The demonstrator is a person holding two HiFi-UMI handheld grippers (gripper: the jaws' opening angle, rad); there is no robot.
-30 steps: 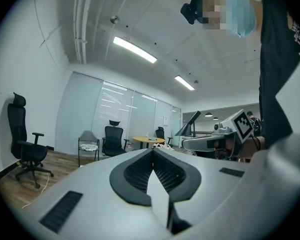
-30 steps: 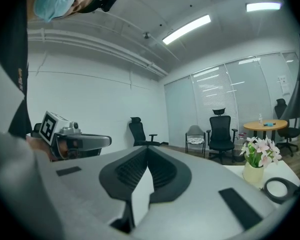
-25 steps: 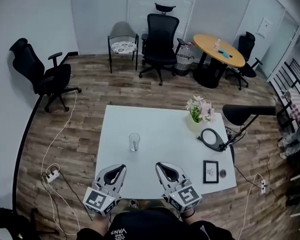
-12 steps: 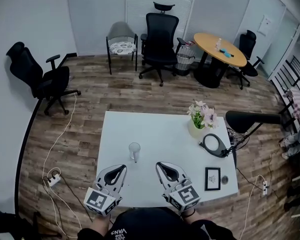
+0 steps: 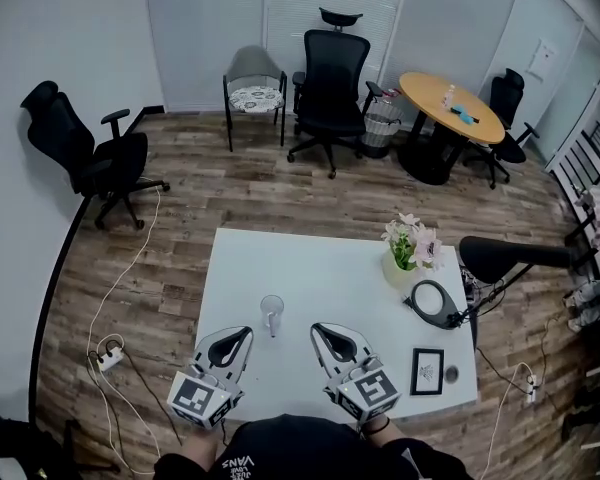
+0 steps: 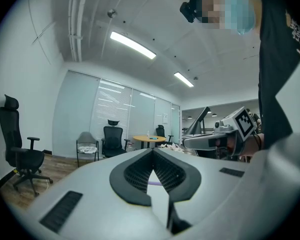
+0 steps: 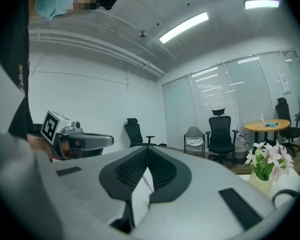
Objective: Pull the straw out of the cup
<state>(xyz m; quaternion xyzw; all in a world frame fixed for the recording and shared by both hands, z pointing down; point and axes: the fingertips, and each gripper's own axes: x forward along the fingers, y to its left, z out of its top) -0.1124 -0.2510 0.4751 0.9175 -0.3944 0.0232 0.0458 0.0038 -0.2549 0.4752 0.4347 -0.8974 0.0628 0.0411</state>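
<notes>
We are at the approach, before any contact. The left gripper (image 5: 242, 334) and the right gripper (image 5: 320, 330) are both held over the near edge of the white bench (image 5: 325, 263), side by side and pointing roughly level toward the cup (image 5: 271, 312). Both pairs of fingers are clenched tip to tip with nothing caught between them. Each gripper view shows the dark ribbed pads meeting at a point, with only the bench top visible through the gap below.

The cup stands upright on the near left part of the bench, just ahead of the left gripper and a little to the left of the right one, touching neither. It looks like a clear, thin-walled tumbler. The straw (image 5: 271, 320) shows only as a slim pale streak inside it, too small for us to tell which way it leans.

As we judge it, the next move calls for two things. One pair of fingers must spread and steady the cup wall. The other must pinch the straw near its top and draw it straight up, gently enough that the light cup does not tip.
</notes>
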